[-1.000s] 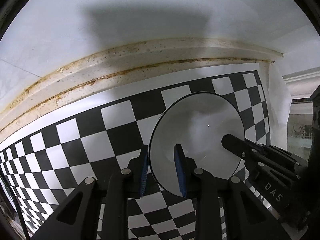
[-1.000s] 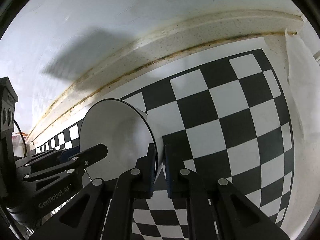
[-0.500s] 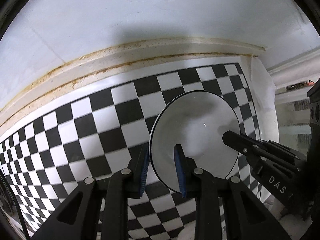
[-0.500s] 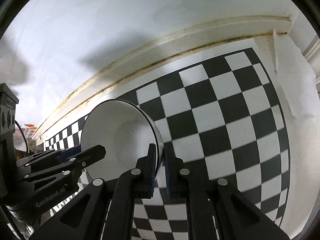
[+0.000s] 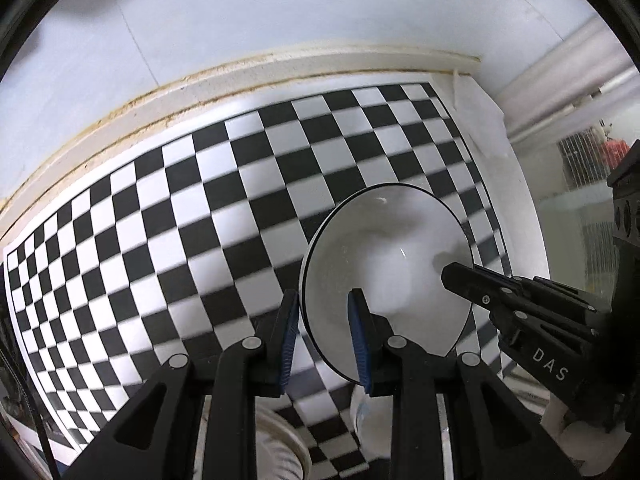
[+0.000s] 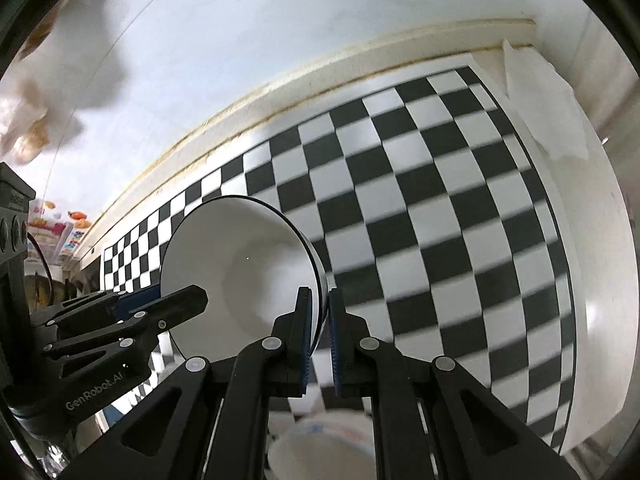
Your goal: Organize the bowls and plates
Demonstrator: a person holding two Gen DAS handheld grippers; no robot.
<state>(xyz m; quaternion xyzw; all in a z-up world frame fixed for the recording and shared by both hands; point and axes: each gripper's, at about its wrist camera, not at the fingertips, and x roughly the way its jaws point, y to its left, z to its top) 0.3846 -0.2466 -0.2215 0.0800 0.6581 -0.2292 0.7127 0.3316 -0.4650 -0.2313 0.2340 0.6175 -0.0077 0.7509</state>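
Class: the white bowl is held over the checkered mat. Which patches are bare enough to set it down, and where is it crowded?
Bare: the black-and-white checkered mat from the stained wall ledge down to the black-rimmed white bowl, and its right side up to the crumpled white paper. Crowded: the near edge, where a ribbed white dish and another white vessel sit.

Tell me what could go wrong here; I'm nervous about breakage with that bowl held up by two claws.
1. The white bowl hangs above the checkered mat, pinched only at opposite rim edges by the left claw and right claw; uneven hand motion could twist it loose.
2. Dishes sit below; a drop could chip them.
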